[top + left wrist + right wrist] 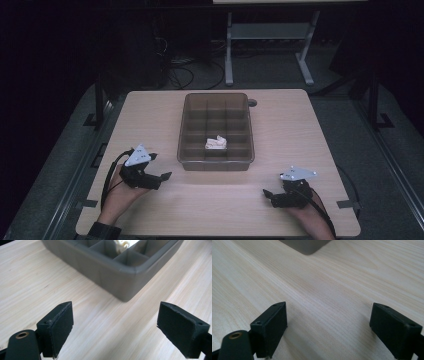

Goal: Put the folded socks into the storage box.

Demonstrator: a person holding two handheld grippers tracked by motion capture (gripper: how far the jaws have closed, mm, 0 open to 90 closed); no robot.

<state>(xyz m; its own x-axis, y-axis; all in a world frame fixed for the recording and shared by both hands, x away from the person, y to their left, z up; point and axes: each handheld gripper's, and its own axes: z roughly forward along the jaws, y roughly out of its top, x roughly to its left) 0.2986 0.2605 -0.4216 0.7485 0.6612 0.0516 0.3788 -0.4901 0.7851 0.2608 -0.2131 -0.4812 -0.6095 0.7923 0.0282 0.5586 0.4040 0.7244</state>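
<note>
High view: both the left gripper (162,166) and right gripper (269,195) rest released, empty, near the counter's (150,115) front edge; white pieces (216,143) already lie in the tray (216,164).

Left gripper (159,166) black and blocky, topped by a grey 3-cornered plate, black cable looped behind it, right gripper (266,195) of the same build, 2 matte black rectangular pads (61,326) each with small screw holes, brass-ringed hole at the base, dark sleeve cuff (102,232) on the left arm

Wide-apart fingers (270,327) over bare table (332,290), tray corner (305,246) ahead.
</note>
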